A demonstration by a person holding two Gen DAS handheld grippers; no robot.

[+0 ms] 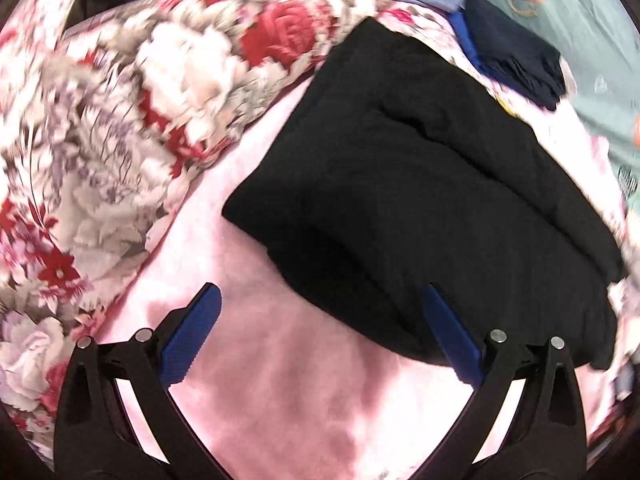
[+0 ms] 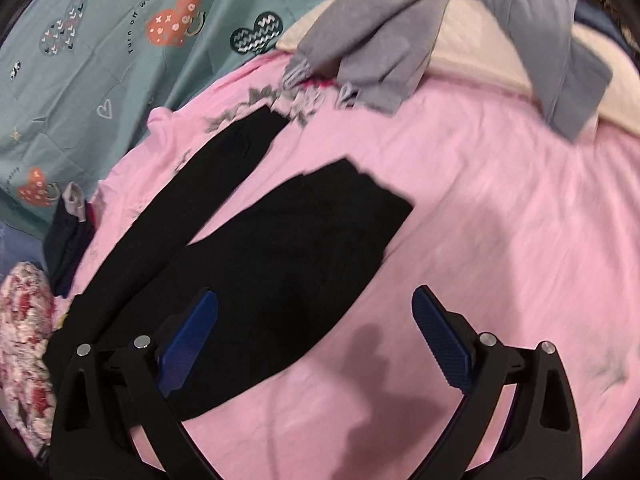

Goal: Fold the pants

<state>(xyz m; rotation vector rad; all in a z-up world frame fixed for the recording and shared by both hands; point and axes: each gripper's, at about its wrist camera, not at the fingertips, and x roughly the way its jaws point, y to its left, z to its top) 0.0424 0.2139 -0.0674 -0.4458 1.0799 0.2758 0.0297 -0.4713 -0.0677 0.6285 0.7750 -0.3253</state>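
Motion blur smears the floral blanket [image 1: 120,128]; the black pants [image 1: 420,200] run behind the right finger.

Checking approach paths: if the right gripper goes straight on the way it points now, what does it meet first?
Probably the black pants. The right gripper is open and empty, aimed down at the pink sheet, with the pants lying right ahead between its fingers. Depth is unclear, so it could meet the sheet beside them.

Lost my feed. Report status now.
Left gripper open, empty. Right gripper open, empty. Black pants flat on pink sheet, legs splayed, unfolded. Grey garment beyond, clear of pants.
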